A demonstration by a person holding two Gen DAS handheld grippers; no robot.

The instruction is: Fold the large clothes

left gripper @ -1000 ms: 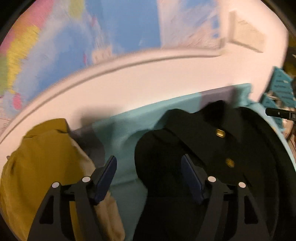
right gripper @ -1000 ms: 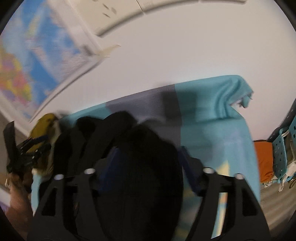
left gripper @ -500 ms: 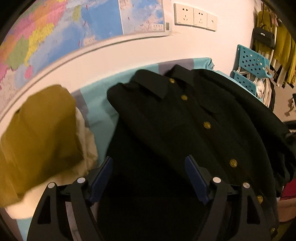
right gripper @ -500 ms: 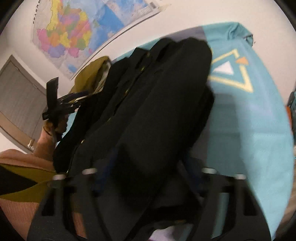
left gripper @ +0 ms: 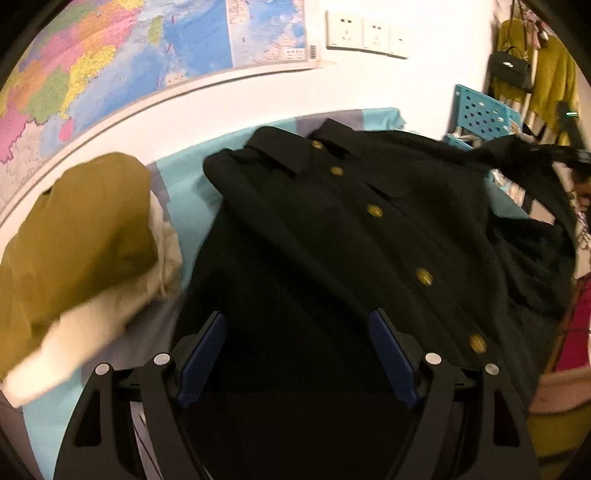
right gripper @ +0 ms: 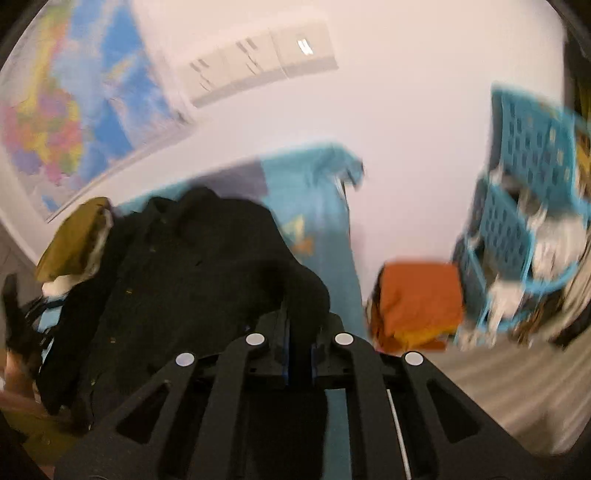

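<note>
A large black coat [left gripper: 332, 229] with gold buttons lies front up on a teal cloth [left gripper: 184, 177], collar toward the wall. My left gripper [left gripper: 297, 350] is open and hovers over the coat's lower left part, holding nothing. My right gripper [right gripper: 298, 343] is shut on a fold of the black coat [right gripper: 192, 266] at its right side, lifting it. In the left wrist view the right sleeve [left gripper: 524, 155] is raised.
An olive and cream garment pile [left gripper: 81, 240] lies left of the coat. A map [left gripper: 129, 55] and wall sockets [left gripper: 365, 35] are behind. A blue plastic rack [right gripper: 524, 206] and an orange garment [right gripper: 417, 299] sit to the right.
The right gripper has closed on the coat's right edge and pulled it up and away. The left gripper has drawn back a little over the coat, still open.
</note>
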